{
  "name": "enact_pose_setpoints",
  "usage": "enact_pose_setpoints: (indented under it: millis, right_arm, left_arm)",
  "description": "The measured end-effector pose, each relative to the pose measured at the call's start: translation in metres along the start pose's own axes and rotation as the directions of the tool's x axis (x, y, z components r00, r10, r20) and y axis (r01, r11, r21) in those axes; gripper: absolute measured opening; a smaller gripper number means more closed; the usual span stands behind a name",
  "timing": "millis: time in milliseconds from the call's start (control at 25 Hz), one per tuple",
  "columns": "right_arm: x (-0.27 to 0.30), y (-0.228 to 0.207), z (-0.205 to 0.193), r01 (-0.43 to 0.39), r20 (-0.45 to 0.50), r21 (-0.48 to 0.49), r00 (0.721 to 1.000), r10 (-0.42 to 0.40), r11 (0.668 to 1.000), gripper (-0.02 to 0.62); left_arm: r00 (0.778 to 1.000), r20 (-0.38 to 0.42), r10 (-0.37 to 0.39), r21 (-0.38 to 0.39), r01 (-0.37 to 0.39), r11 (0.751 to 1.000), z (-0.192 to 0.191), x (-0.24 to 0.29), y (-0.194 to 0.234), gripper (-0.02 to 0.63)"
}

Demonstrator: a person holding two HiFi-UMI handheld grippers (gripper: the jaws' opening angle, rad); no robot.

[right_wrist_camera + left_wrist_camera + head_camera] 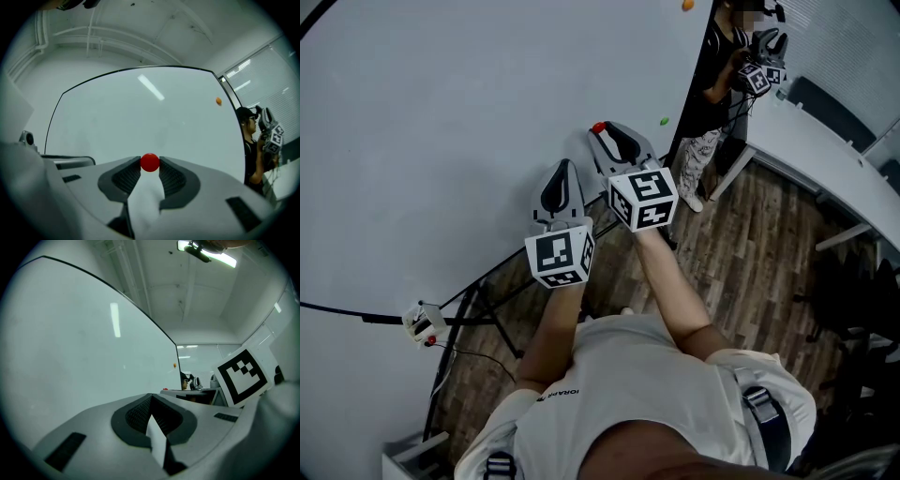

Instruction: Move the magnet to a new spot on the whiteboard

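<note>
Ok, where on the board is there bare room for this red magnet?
The whiteboard is bare across its middle and left, out to its left edge. Only the right edge is taken: orange magnet high, green magnet lower.

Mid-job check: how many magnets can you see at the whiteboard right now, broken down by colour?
red magnet: 1
orange magnet: 1
green magnet: 1
Total: 3
</note>
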State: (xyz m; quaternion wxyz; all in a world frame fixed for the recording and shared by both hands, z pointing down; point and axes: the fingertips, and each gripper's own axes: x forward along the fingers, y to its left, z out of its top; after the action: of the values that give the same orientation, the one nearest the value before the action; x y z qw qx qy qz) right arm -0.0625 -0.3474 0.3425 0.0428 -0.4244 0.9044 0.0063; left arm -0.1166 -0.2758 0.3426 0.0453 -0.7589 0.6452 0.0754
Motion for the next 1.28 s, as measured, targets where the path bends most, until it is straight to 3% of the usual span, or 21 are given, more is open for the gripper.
enact_pose_setpoints:
  millis: [1280]
  right_arm:
    - [0.049,-0.020,-0.030,0.010,-0.075,-0.022,0.997,-0.012,1.000,0.130]
  left_arm:
    - [1.000,-0.001,0.015,0.006,-0.015,1.000,-0.002,0.000,0.010,0.003]
